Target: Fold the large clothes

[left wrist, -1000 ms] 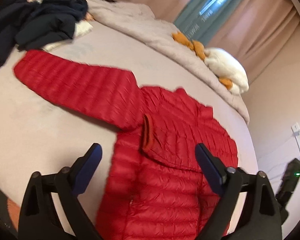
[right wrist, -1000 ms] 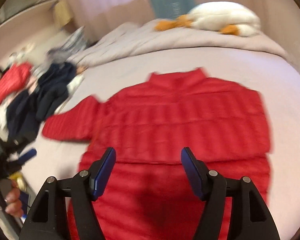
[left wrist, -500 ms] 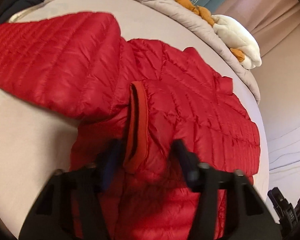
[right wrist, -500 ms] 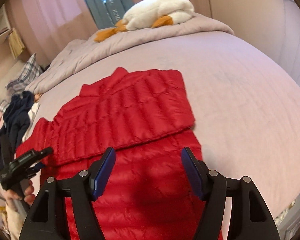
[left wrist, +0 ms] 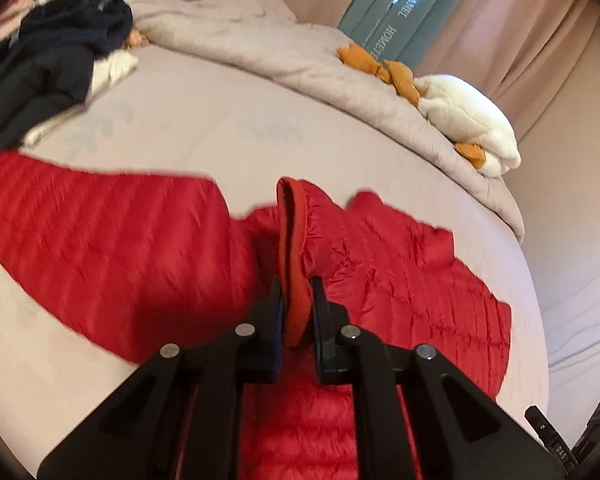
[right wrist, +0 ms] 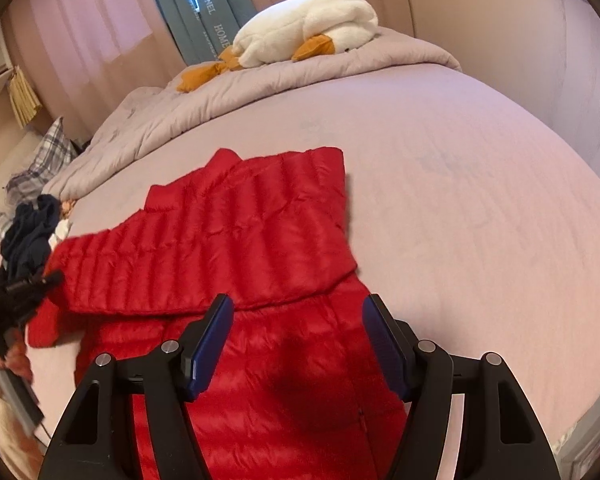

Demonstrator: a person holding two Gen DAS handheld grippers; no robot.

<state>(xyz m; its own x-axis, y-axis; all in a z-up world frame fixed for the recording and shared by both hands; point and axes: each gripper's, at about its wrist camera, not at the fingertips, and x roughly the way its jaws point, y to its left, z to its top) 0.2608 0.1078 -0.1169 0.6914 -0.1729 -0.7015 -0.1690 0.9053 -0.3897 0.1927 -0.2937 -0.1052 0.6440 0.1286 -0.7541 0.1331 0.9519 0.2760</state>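
Note:
A red quilted down jacket point(left wrist: 400, 280) lies spread on the bed, also in the right wrist view point(right wrist: 236, 240). One sleeve is folded across its body and ends in an orange-lined cuff point(left wrist: 294, 240). My left gripper point(left wrist: 296, 292) is shut on that cuff and holds it raised off the jacket. The other sleeve point(left wrist: 100, 232) stretches out to the left on the sheet. My right gripper point(right wrist: 296, 332) is open and empty, hovering above the jacket's lower body. The left gripper also shows at the left edge of the right wrist view point(right wrist: 24, 288).
A pale bed sheet point(right wrist: 460, 200) surrounds the jacket. A bunched grey duvet point(left wrist: 300, 52) and a white plush goose point(left wrist: 468, 124) lie at the far side. Dark clothes point(left wrist: 40, 64) are piled at the far left. A black device point(left wrist: 580, 440) sits at the lower right.
My left gripper has closed on the sleeve cuff and lifted it off the jacket. My right gripper stays open and has drifted slightly over the lower body.

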